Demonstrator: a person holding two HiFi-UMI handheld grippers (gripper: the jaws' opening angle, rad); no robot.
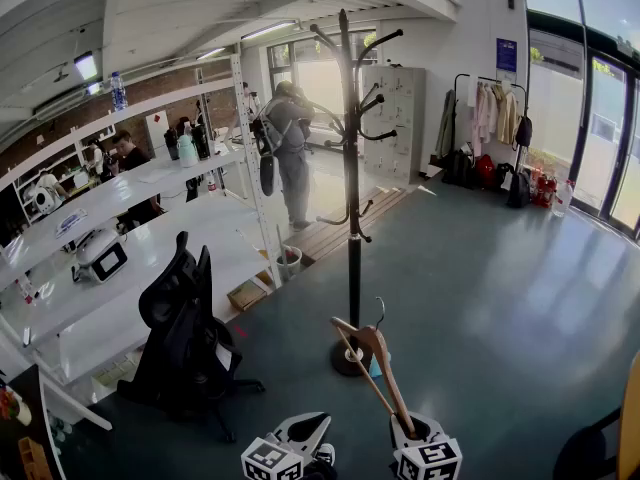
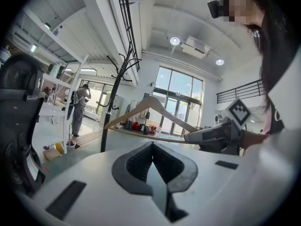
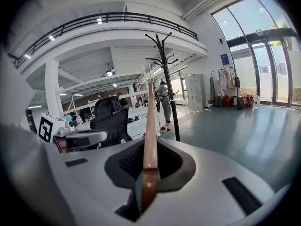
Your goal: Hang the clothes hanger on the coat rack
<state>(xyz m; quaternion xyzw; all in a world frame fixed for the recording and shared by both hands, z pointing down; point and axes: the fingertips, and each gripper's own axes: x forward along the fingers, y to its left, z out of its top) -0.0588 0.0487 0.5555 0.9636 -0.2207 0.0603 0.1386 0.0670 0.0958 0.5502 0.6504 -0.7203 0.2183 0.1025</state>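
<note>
A wooden clothes hanger (image 1: 377, 366) with a metal hook stands tilted above my right gripper (image 1: 411, 430), which is shut on one of its arms. In the right gripper view the hanger's arm (image 3: 150, 140) runs straight up between the pads. The black coat rack (image 1: 351, 198) stands on the floor just beyond the hanger, with several curved pegs near its top. The hanger is apart from the rack. My left gripper (image 1: 312, 431) hangs beside the right one, shut with nothing in it. The left gripper view shows the hanger (image 2: 151, 104), the right gripper (image 2: 217, 135) and the rack (image 2: 112, 106).
A black office chair (image 1: 182, 333) stands left of the rack's round base (image 1: 350, 358). White desks and shelves (image 1: 130, 268) line the left side, with people at them. A person (image 1: 290, 153) stands behind the rack. A clothes rail (image 1: 490, 118) is at the far right wall.
</note>
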